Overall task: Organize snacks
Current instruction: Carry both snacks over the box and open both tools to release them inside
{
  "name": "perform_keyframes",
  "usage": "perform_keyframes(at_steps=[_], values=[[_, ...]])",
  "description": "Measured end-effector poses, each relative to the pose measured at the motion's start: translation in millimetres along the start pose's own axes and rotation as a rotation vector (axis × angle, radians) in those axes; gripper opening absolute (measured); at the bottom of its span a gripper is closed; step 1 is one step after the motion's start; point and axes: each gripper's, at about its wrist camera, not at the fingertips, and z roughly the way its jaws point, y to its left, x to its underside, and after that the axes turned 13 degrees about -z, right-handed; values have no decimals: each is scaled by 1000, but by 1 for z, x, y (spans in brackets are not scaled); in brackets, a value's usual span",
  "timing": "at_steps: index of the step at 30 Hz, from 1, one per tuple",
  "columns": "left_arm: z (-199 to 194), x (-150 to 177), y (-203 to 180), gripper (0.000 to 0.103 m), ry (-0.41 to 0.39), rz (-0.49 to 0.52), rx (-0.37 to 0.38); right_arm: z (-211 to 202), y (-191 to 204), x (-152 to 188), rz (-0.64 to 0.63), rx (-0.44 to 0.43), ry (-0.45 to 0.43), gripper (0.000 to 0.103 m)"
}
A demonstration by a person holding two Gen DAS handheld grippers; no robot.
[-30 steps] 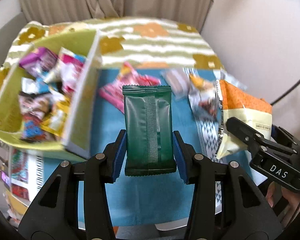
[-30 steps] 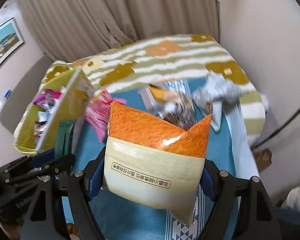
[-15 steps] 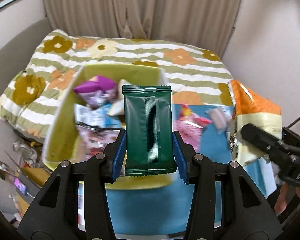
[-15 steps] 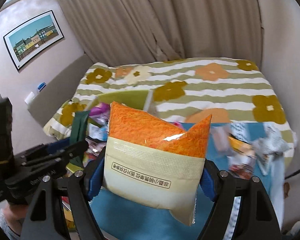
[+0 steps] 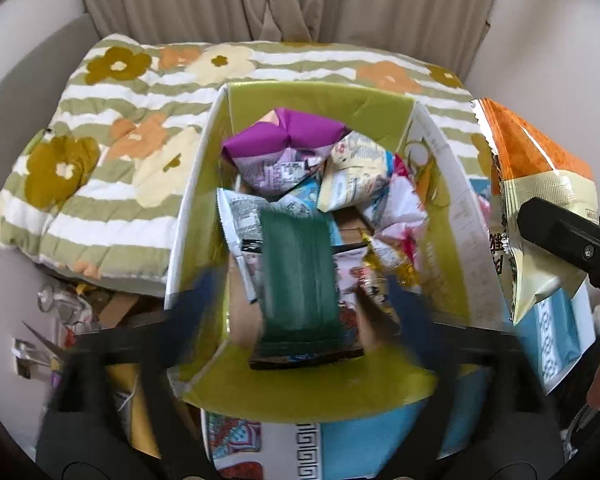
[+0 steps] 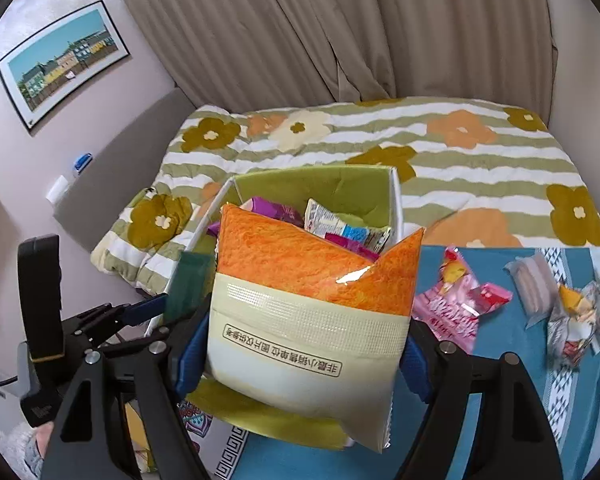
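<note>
The left gripper (image 5: 300,304) hangs over the open green box (image 5: 320,100), its fingers blurred and spread wide, well clear of the dark green packet (image 5: 298,276). That packet sits between them but looks released, either dropping or already resting on the heap inside the box; I cannot tell which. The box is crowded: a purple bag (image 5: 288,136) against the far wall, a pale printed pouch (image 5: 356,176) beside it, more wrappers piled toward the right wall.

The right gripper (image 6: 300,360) is closed firmly on the orange-and-cream bag (image 6: 312,304), holding it upright at the near right corner of the box, not yet over the opening. Beyond it, a pink packet (image 6: 456,308) and a few crumpled wrappers (image 6: 576,316) lie loose on the blue cloth (image 6: 500,400) toward the right edge of the worktop.

What worries me is room. The orange bag is bulky and puffed with air, and the box looks nearly full, so dropped on top it may ride above the rim and slide back out. The left gripper also sits in the opening, and if the right one swings in before it clears, the two could knock together or tip the light cardboard wall. The box stands at the left edge of the worktop, next to the bed (image 6: 420,148), so a shove might push it off.
</note>
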Motion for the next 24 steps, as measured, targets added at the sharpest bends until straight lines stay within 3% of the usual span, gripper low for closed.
perform_keyframes(at_steps=[8, 20, 23, 24], values=[[0, 0, 23, 102, 12, 24, 59, 20, 9, -2, 20, 36, 42, 76], [1, 0, 38, 102, 14, 70, 54, 51, 24, -24, -12, 52, 89, 77], [2, 3, 40, 102, 19, 80, 47, 64, 27, -25, -11, 62, 105, 88], [3, 5, 41, 102, 24, 82, 47, 65, 27, -25, -6, 67, 101, 97]])
